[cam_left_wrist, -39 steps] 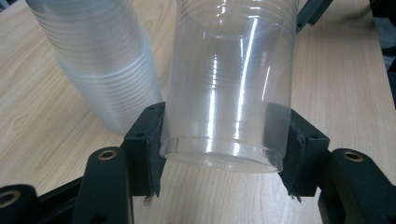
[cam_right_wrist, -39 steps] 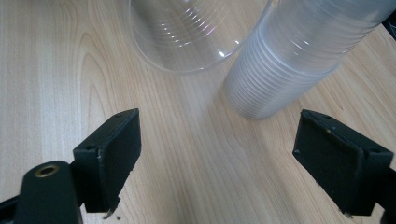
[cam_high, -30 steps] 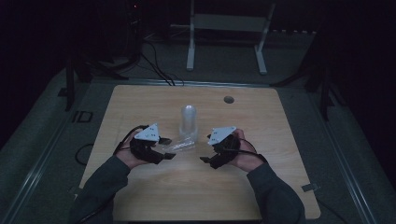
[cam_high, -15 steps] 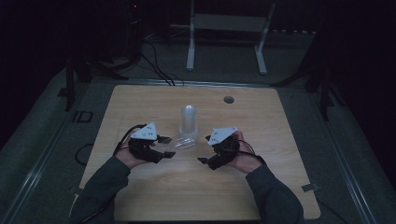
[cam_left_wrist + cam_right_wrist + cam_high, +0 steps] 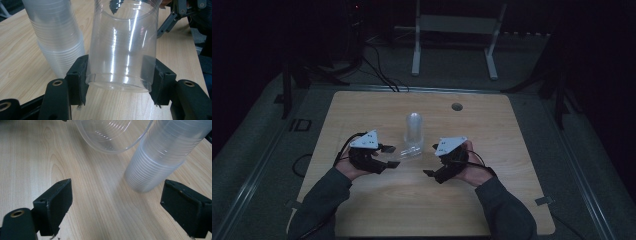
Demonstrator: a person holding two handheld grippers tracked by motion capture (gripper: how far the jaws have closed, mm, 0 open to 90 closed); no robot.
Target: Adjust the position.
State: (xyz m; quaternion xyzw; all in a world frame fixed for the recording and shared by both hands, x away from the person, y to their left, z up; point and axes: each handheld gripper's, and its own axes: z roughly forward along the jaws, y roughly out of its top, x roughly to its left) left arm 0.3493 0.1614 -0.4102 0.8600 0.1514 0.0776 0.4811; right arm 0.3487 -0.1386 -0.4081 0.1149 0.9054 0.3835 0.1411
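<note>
The table [image 5: 362, 210] carries an inverted stack of clear cups [image 5: 414, 131] near its middle, nearer the far edge than the tools. The left tool [image 5: 117, 82] clamps a single clear cup [image 5: 125, 42] near its base, held just beside the stack; the right tool [image 5: 117, 205] has just been opening and stands wide, nothing between its jaws. The cup is judged light, thin-walled, slippery and easily crushed: grip it gently at the stiffer base or rim.

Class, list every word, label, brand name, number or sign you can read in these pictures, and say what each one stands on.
None: no readable text on the clear cup, the stack of cups, the table or the left gripper and right gripper.
</note>
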